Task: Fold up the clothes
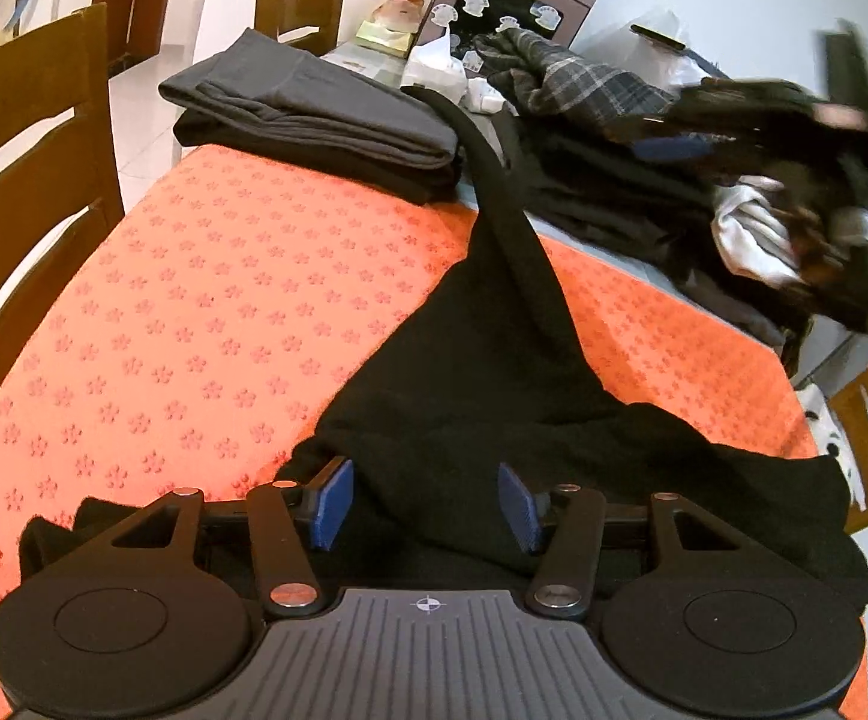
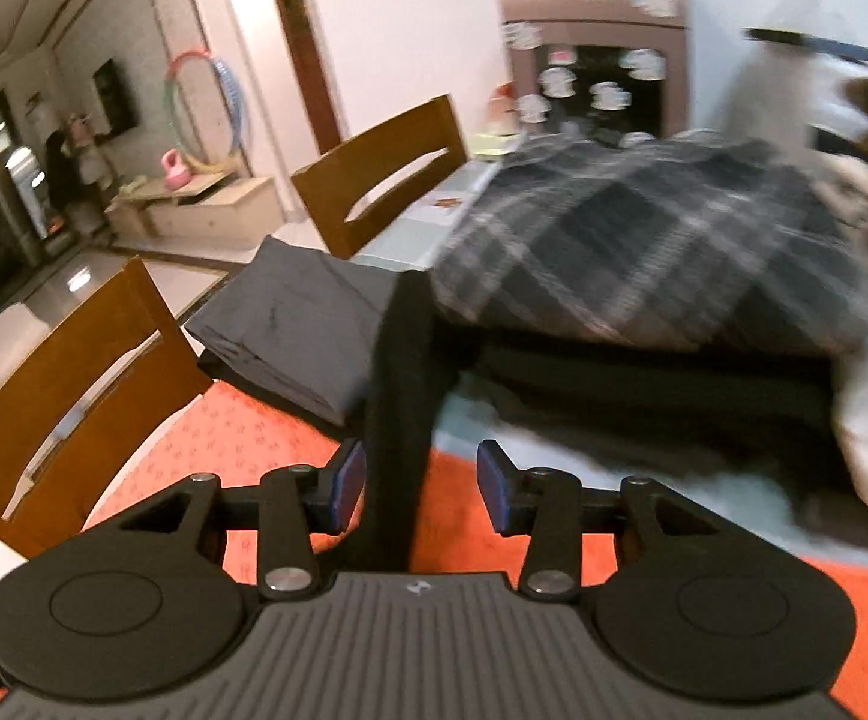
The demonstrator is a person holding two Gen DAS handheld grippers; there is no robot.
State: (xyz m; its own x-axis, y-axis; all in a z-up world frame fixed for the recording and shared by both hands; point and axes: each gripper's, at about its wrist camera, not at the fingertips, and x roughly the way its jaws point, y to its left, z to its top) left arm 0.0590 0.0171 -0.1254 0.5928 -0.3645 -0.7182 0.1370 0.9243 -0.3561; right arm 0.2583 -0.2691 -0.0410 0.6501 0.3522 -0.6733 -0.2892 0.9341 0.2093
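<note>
The left gripper [image 1: 426,504] is hovering over the near end of a black garment [image 1: 469,372] lying on the orange mat [image 1: 194,300], its jaws standing apart with cloth between them but not pinched. The right gripper [image 2: 422,486] is straddling a narrow black strip of that garment [image 2: 401,396] with its jaws apart, the pads not pressing it. A folded grey stack [image 1: 314,114] is sitting at the mat's far edge, a plaid garment [image 2: 643,252] lying atop dark clothes beside it.
</note>
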